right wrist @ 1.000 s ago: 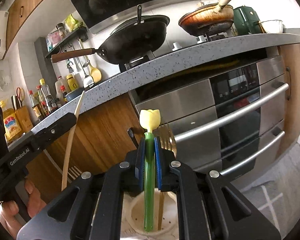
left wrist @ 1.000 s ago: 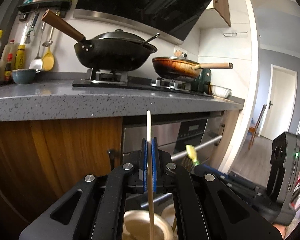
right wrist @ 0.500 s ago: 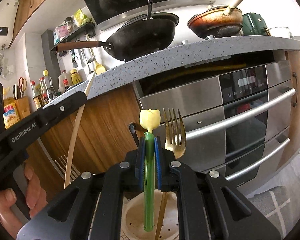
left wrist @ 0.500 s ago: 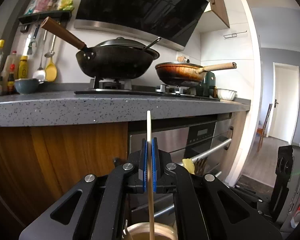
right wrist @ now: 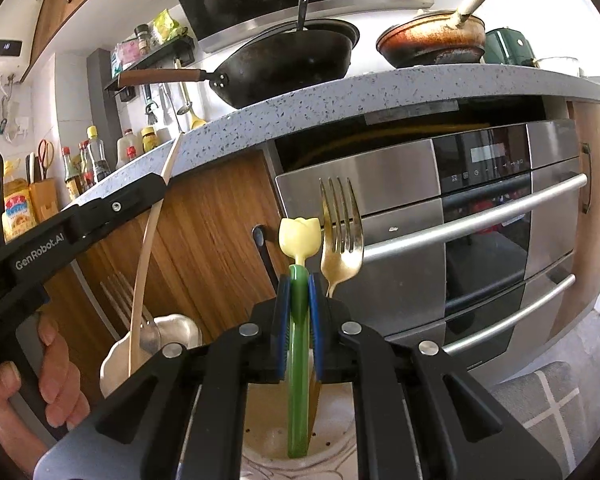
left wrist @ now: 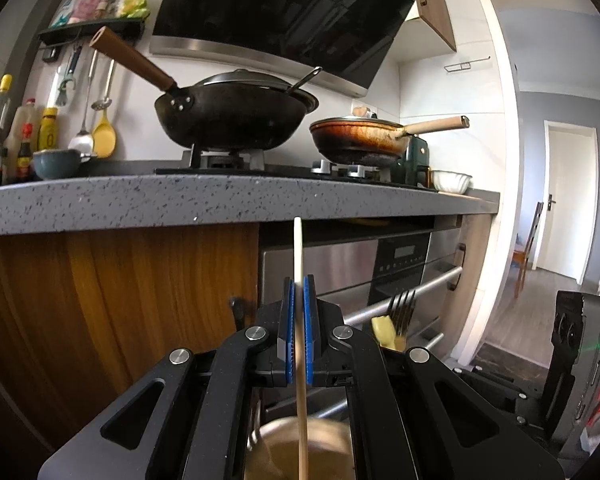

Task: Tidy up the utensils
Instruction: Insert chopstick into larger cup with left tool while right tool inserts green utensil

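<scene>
My left gripper [left wrist: 299, 328] is shut on a pale wooden chopstick [left wrist: 299, 252] that stands upright, its lower end over a metal cup [left wrist: 300, 448]. From the right wrist view the same chopstick [right wrist: 150, 248] slants down into a silver holder [right wrist: 172, 332] holding a silver fork [right wrist: 118, 296]. My right gripper [right wrist: 299, 320] is shut on a green-stemmed utensil with a yellow tulip top [right wrist: 299, 236]; its lower end dips into a cream perforated holder [right wrist: 268, 444]. A gold fork [right wrist: 340, 232] stands in that holder just right of the stem.
A grey speckled counter [left wrist: 220, 200] overhangs wooden cabinets and a steel oven [right wrist: 480, 220]. On the hob sit a black wok [left wrist: 236, 116] and a rusty frying pan [left wrist: 360, 140]. A hand [right wrist: 52, 360] grips the left tool. A doorway opens at right.
Both grippers have sunk, so the counter edge sits higher in view. The green utensil has gone deeper into the cream holder, and the gold fork stands taller beside it.
</scene>
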